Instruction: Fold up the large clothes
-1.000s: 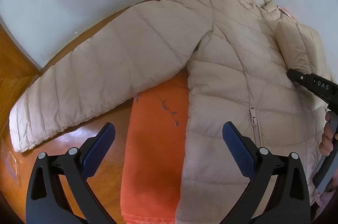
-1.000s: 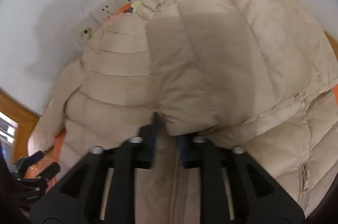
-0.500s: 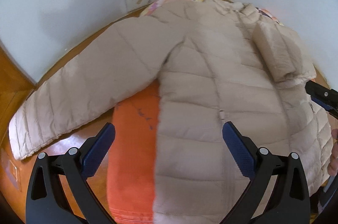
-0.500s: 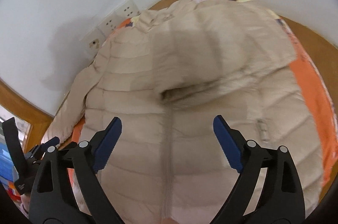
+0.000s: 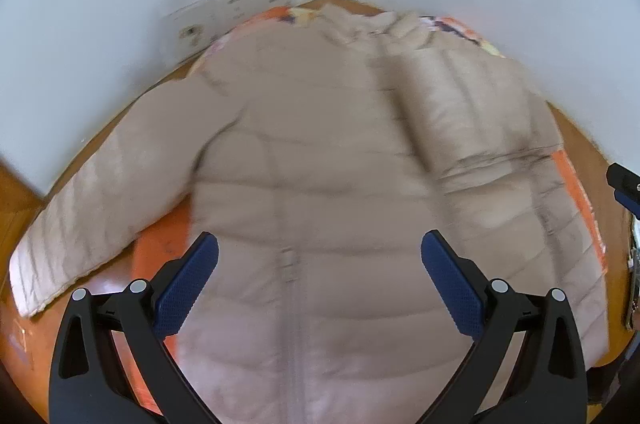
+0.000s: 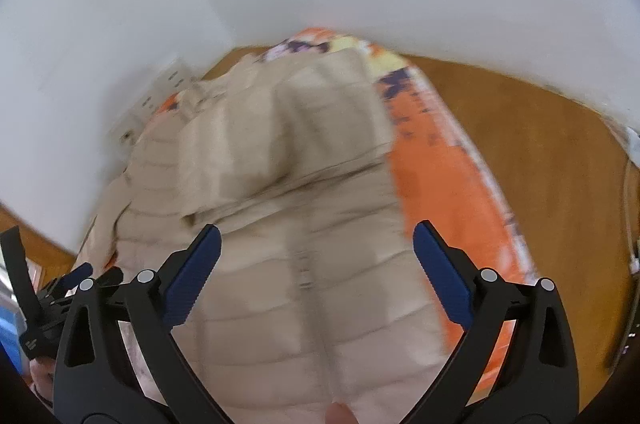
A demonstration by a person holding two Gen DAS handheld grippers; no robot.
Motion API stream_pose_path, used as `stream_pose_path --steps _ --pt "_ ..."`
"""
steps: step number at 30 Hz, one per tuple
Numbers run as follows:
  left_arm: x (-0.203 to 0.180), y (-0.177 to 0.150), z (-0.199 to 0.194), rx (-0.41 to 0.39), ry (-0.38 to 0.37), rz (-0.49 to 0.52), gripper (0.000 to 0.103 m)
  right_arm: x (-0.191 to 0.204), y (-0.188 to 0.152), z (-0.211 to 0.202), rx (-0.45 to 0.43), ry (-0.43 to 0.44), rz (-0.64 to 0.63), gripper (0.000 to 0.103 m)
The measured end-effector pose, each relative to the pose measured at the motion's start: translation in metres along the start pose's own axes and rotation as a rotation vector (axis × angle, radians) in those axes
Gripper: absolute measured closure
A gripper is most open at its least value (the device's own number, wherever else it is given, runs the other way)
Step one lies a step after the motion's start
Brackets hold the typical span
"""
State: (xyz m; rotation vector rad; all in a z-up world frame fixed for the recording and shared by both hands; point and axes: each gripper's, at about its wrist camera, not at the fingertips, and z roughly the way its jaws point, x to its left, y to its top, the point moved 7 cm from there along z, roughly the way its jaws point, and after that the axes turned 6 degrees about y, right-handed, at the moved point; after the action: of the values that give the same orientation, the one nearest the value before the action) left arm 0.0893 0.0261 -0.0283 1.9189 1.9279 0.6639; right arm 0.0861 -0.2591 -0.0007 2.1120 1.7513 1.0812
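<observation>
A beige puffer jacket [image 5: 320,192] lies front side up on an orange cloth [image 6: 444,184] that covers part of a wooden surface [image 6: 540,128] in a corner between white walls. Its collar points to the far side, its zipper runs toward the cameras. The right sleeve [image 6: 320,128] is folded across the chest, which makes the body narrower on that side. The left sleeve [image 5: 100,200] is spread out to the left, its cuff past the cloth on the bare wood; I judge it is the next part to fold.

The left gripper [image 5: 320,280] hovers above the lower front of the jacket, its blue pads wide apart and holding nothing. The right gripper [image 6: 316,272] is also above the hem area with fingers spread and empty. Both pictures are blurred. No container is visible here. Wall sockets [image 5: 232,12] sit behind the collar.
</observation>
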Motion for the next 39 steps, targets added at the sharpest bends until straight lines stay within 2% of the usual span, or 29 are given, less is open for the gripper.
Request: stream_pose_path --steps 8,16,23,29,31,32,34,36,38,39 --pt "-0.078 0.017 -0.003 -0.017 -0.038 0.085 0.005 -0.068 0.008 -0.009 0.011 -0.043 0.075 0.006" --pt "-0.160 0.049 0.002 -0.061 -0.076 0.156 0.005 -0.103 0.005 -0.002 0.046 -0.037 0.090 0.006" --pt "-0.209 0.069 0.026 -0.082 -0.040 0.203 0.005 -0.123 -0.001 0.004 0.072 -0.035 0.092 0.006" --pt "-0.222 0.082 0.053 -0.094 0.015 0.203 0.005 -0.138 -0.007 0.004 0.083 -0.033 0.104 0.006" --pt "-0.223 0.082 0.062 -0.094 0.044 0.206 0.009 -0.140 -0.008 0.005 0.088 -0.031 0.111 0.006" --pt "-0.223 0.083 0.065 -0.095 0.055 0.211 0.012 -0.141 -0.009 0.006 0.092 -0.029 0.116 0.006" --pt "-0.222 0.084 0.067 -0.109 0.064 0.223 0.029 -0.141 -0.008 0.007 0.095 -0.025 0.116 0.006" --pt "-0.219 0.085 0.067 -0.115 0.062 0.235 0.057 -0.139 -0.007 0.008 0.094 -0.021 0.109 0.006" --pt "-0.217 0.086 0.062 -0.110 0.005 0.226 0.074 -0.133 -0.003 0.010 0.092 -0.014 0.094 0.006" --pt "-0.213 0.088 0.057 -0.113 -0.021 0.218 0.079 -0.130 -0.002 0.011 0.091 -0.012 0.085 0.006"
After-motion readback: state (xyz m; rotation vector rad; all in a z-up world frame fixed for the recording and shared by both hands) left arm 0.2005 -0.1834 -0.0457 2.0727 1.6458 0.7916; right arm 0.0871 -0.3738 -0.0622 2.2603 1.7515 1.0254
